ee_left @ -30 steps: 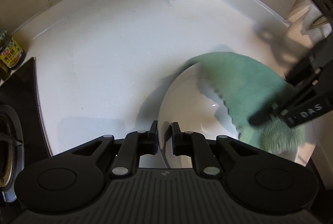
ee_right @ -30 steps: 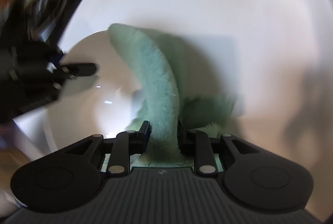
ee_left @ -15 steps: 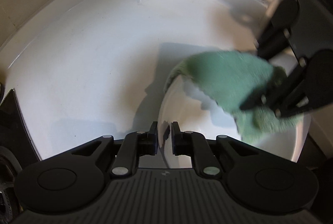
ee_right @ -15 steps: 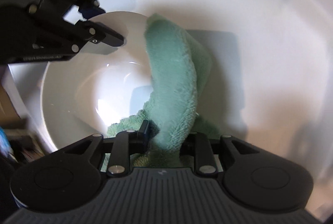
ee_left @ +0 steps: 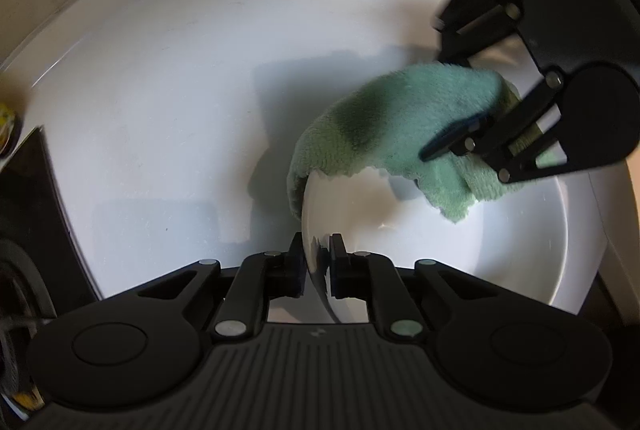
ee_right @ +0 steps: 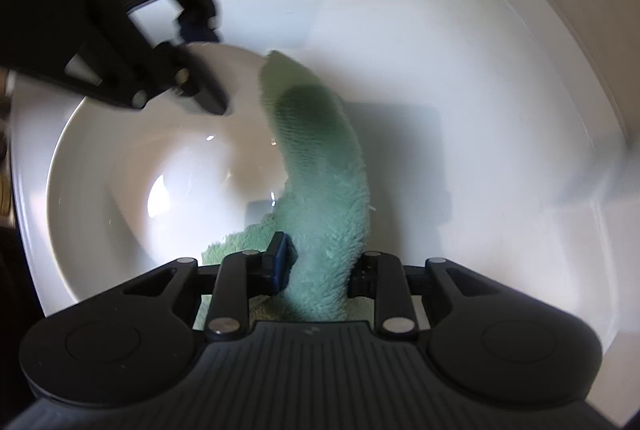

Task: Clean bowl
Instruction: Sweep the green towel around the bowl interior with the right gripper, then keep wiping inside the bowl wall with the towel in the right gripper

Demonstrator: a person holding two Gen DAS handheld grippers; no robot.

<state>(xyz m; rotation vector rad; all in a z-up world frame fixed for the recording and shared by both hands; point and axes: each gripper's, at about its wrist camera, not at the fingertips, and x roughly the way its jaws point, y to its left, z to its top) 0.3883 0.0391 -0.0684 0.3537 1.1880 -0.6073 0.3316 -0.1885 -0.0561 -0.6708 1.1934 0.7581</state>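
Right gripper [ee_right: 320, 266] swung across since earlier, cloth [ee_right: 324, 190] clamped, draped ahead over rim | left gripper [ee_left: 316, 262] narrowed further, apparently pinching bowl [ee_left: 500, 250] rim

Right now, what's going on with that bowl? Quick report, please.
Left gripper fingers just tightened on white bowl rim. Right gripper clamps green cloth, draped over rim. Nothing in the way.

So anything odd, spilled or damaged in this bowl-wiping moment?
Nothing stands out. The left gripper pinches the white bowl by its rim, the right gripper holds the green cloth, which drapes over the far rim. No spill or crack shows.
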